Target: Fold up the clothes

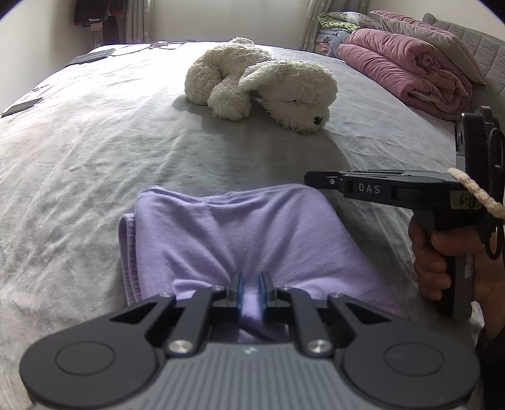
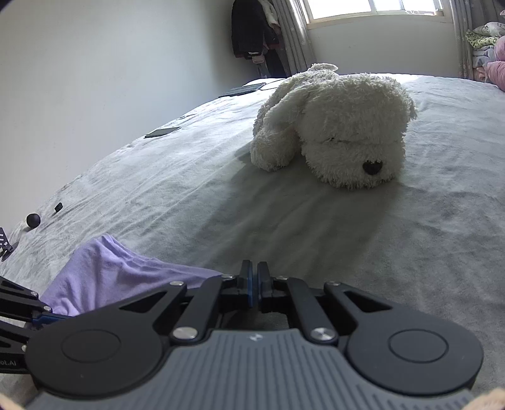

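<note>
The lilac garment [image 1: 240,233], folded with its layered edges showing along one side, lies on the grey bedsheet [image 1: 79,164] at the near edge of the bed. The left claw [image 1: 251,285] is pinched narrow on a raised tuck of the garment's near edge, lilac cloth showing between its blue pads [image 1: 241,285]. At the garment's far right corner sits the right claw [image 1: 311,180], seen from the side in the left wrist view; white letters on its black finger read "DAS", and a pale sticker further back carries handwriting that cannot be made out. A hand [image 1: 432,261] grips its handle, with a cream knitted cuff [image 1: 476,192] beside it. In the right wrist view the right claw [image 2: 254,280] stands nearly closed with only a thin slit between the pads; no cloth shows between them, though the garment [image 2: 104,271] runs up beside its left finger. At that view's lower left edge part of the left tool's body shows the cut-off letters "ot.AI".

Beyond the garment, in the middle of the bed, a white plush dog [image 1: 268,85] lies on its side, nose toward the garment. Further off to the right a folded pink quilt [image 1: 410,69] is stacked with pillows. To the far left of the garment a dark phone [image 2: 162,131] and a small black ball [image 2: 33,219] rest on the sheet. Past the plush dog, dark clothes [image 2: 252,28] hang beside a curtained window [image 2: 372,9].
</note>
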Demonstrator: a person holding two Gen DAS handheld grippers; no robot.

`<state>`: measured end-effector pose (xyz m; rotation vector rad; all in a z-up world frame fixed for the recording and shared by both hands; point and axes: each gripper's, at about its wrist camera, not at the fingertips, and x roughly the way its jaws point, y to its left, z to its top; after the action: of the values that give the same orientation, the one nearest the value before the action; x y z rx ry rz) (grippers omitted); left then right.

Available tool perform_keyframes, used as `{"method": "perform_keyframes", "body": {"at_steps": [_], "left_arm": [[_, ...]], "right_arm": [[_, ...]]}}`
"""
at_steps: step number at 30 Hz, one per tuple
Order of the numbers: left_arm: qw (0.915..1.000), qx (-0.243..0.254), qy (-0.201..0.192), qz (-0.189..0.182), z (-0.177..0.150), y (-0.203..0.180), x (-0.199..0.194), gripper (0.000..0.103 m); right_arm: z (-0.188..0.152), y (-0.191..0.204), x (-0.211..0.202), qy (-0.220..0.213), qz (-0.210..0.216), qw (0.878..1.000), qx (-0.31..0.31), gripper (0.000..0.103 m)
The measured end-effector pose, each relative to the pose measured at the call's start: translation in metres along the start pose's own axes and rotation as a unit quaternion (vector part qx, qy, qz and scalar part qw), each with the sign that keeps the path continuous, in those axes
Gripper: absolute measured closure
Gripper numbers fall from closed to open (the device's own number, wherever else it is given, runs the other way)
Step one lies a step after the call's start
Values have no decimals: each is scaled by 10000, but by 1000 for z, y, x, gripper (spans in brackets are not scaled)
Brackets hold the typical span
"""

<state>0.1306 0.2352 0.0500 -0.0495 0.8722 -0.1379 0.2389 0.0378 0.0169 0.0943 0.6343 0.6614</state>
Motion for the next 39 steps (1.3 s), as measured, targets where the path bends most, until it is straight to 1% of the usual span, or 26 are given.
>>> {"method": "perform_keyframes", "body": {"at_steps": [2, 4, 8, 10, 11, 13, 15, 17, 19, 21, 23, 24, 25, 27, 31, 32, 34, 35, 36, 37, 39], "left_arm": [[10000, -63, -61, 22, 1, 3, -4, 91], [9998, -137, -131, 41, 3, 7, -7, 89], [9995, -294, 15, 149, 1, 15, -4, 89], [9993, -341, 52, 161, 0, 16, -6, 89], [9992, -357, 63, 171, -1, 17, -8, 89], [9991, -365, 72, 191, -1, 18, -11, 89], [9990, -396, 82, 198, -1, 20, -13, 89], [9988, -438, 94, 200, 0, 22, -14, 89], [9988, -451, 94, 195, -1, 23, -16, 89], [9987, -461, 63, 190, -1, 23, -19, 89], [9986, -498, 26, 151, -1, 23, -23, 88], [9985, -532, 9, 118, -2, 24, -25, 88], [9983, -579, -8, 85, -2, 25, -27, 88], [9973, -722, -86, -32, -2, 30, -35, 88], [9957, -889, -172, -191, -6, 38, -49, 88], [9956, -906, -182, -174, -8, 39, -52, 88], [9955, -925, -182, -84, -12, 41, -57, 84], [9953, -947, -175, -64, -14, 42, -59, 79], [9950, -983, -151, -56, -16, 45, -61, 77], [9946, -1026, -117, -45, -19, 47, -61, 77], [9936, -1126, -35, -33, -24, 51, -62, 76]], "right_arm": [[0, 4, -11, -152, 146, 9998, -6, 91], [0, 10, -18, -196, 328, 9993, -44, 91], [-2, 37, -10, 10, 568, 9974, -437, 91], [-8, 45, 1, 251, 448, 9964, -670, 92], [-11, 46, 5, 307, 385, 9959, -754, 92], [-10, 43, 5, 325, 403, 9962, -706, 92], [-9, 43, 2, 259, 390, 9965, -691, 92], [-9, 46, -1, 158, 361, 9964, -747, 89], [-8, 53, -5, 55, 417, 9957, -829, 88], [-8, 61, -10, -78, 623, 9940, -896, 88], [-8, 69, -13, -115, 826, 9915, -994, 87], [-9, 73, -14, -77, 919, 9900, -1068, 86], [-10, 75, -12, 21, 990, 9886, -1138, 82], [-12, 76, -8, 200, 999, 9875, -1205, 74], [-10, 70, -9, 308, 1076, 9869, -1164, 74], [-9, 70, -10, 315, 1127, 9863, -1161, 74], [-10, 70, -13, 334, 1182, 9851, -1206, 73], [-11, 70, -13, 350, 1169, 9848, -1239, 71], [-12, 71, -12, 366, 1156, 9844, -1272, 69], [-13, 72, -12, 382, 1143, 9841, -1305, 67], [-15, 70, -8, 462, 1055, 9847, -1304, 67]]}}
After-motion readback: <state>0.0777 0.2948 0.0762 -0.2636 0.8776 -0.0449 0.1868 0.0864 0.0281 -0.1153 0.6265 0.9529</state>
